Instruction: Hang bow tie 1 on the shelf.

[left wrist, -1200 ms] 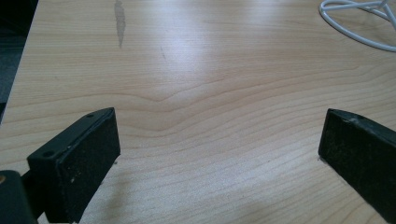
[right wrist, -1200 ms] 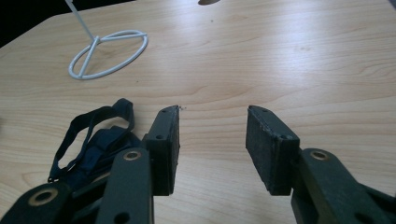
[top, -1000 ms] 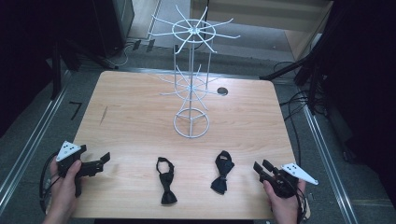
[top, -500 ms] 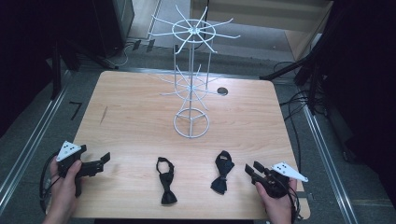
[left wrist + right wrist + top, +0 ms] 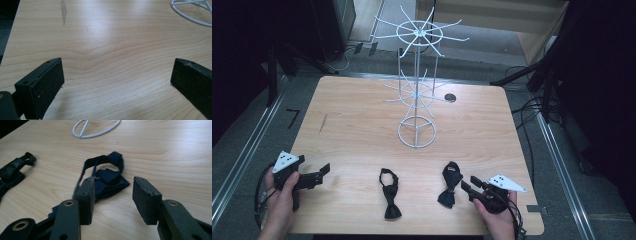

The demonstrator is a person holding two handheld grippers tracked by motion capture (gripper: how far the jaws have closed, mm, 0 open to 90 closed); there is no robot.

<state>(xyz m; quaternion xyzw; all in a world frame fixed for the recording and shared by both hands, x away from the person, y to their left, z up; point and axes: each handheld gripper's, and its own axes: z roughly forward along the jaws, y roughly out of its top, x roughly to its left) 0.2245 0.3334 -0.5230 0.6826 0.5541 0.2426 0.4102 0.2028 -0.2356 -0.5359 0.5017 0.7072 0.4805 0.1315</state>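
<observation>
In the right gripper view, the right gripper (image 5: 113,197) fills the lower half of the frame with its two black pads standing apart, bare wood between them; the jaws have just been opening a little and clamp nothing. The left pad lies over the near edge of the dark blue bow tie (image 5: 110,178), whether touching it or just above cannot be told. The tie sits at the centre of that frame: folded navy wings, a knot band across the middle, and a thin neck strap looping up behind it. In the high view the same gripper (image 5: 473,190) is at the lower right, just right of the bow tie (image 5: 450,185).

The left gripper (image 5: 117,85) holds its pads wide apart over bare table (image 5: 112,37); in the high view it (image 5: 319,172) rests at the lower left.

A second bow tie (image 5: 389,192), black, lies at lower centre of the high view, well apart from both grippers. The white wire rack (image 5: 417,90) stands at upper centre.

No brand, label or writing is legible anywhere.
</observation>
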